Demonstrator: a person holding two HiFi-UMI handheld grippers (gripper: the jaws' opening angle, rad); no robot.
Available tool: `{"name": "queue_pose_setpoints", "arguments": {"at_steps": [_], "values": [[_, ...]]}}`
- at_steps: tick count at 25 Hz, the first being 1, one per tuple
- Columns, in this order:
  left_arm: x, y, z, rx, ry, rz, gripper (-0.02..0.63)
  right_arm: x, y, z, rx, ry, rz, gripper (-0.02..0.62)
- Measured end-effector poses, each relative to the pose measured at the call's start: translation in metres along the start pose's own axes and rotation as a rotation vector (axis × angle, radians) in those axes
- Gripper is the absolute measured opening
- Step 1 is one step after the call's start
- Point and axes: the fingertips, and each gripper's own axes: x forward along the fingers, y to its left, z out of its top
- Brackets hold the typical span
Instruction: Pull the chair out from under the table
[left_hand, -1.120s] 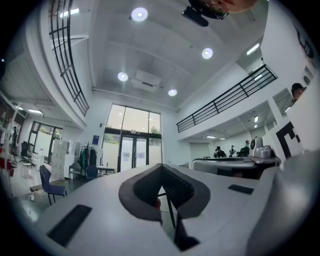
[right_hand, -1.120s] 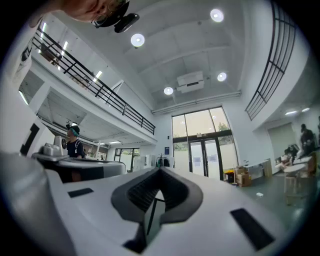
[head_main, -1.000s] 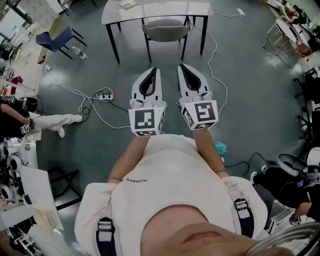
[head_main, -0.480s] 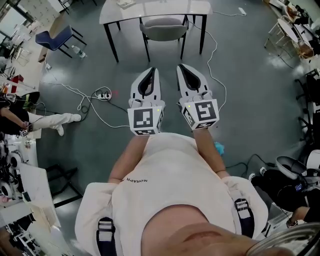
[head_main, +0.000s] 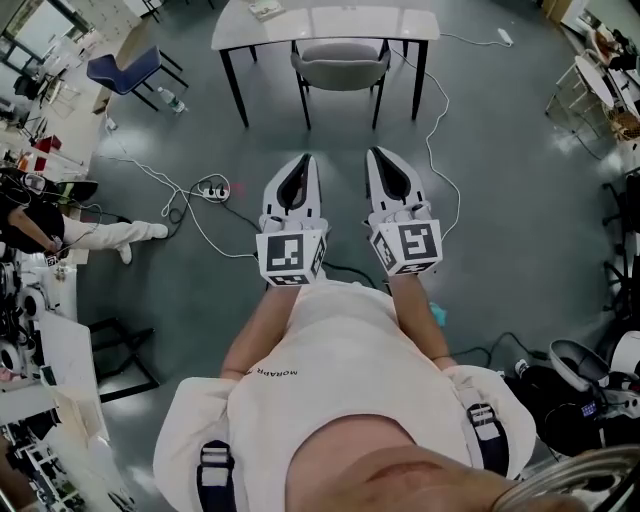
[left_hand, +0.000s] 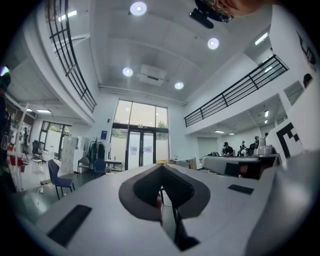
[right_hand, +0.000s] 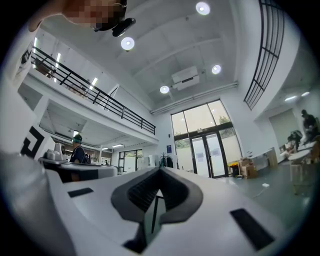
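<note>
Chair (head_main: 340, 62), grey, sits tucked under one white tabletop (head_main: 345, 20); two grippers, left gripper (head_main: 303, 160) and right gripper (head_main: 378, 154), hover well short, both closed, empty.

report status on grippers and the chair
Left gripper, right gripper shut, empty. Grey chair under white table, untouched. Power strip on floor, left of path.

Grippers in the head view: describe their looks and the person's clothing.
The left gripper and right gripper are white, tapered shells with dark grey ribbed pads inside. Each carries a white cube with black square markers at the back. The person wears a pale short-sleeved top and dark shoulder straps.
</note>
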Motion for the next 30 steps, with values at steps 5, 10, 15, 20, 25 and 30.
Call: {"name": "queue_pose_setpoints", "arguments": {"at_steps": [5, 10, 15, 20, 25, 30], "values": [[0.035, 0.026, -0.019, -0.011, 0.034, 0.016, 0.003, 0.041, -0.013, -0.015, 0.003, 0.029, -0.017, 0.014], [0.092, 0.044, -0.022, -0.014, 0.026, -0.016, 0.003, 0.094, -0.035, -0.026, -0.029, 0.064, -0.020, 0.014], [0.148, 0.082, -0.018, -0.006, 0.023, -0.038, 0.003, 0.158, -0.054, -0.028, -0.045, 0.076, -0.044, 0.014], [0.196, 0.116, -0.024, -0.028, 0.035, -0.058, 0.003, 0.212, -0.061, -0.038, -0.067, 0.104, -0.049, 0.014], [0.232, 0.137, -0.030, -0.024, 0.050, -0.110, 0.003, 0.253, -0.067, -0.043, -0.088, 0.118, -0.081, 0.014], [0.255, 0.152, -0.038, -0.021, 0.056, -0.148, 0.003, 0.280, -0.074, -0.047, -0.102, 0.132, -0.110, 0.014]]}}
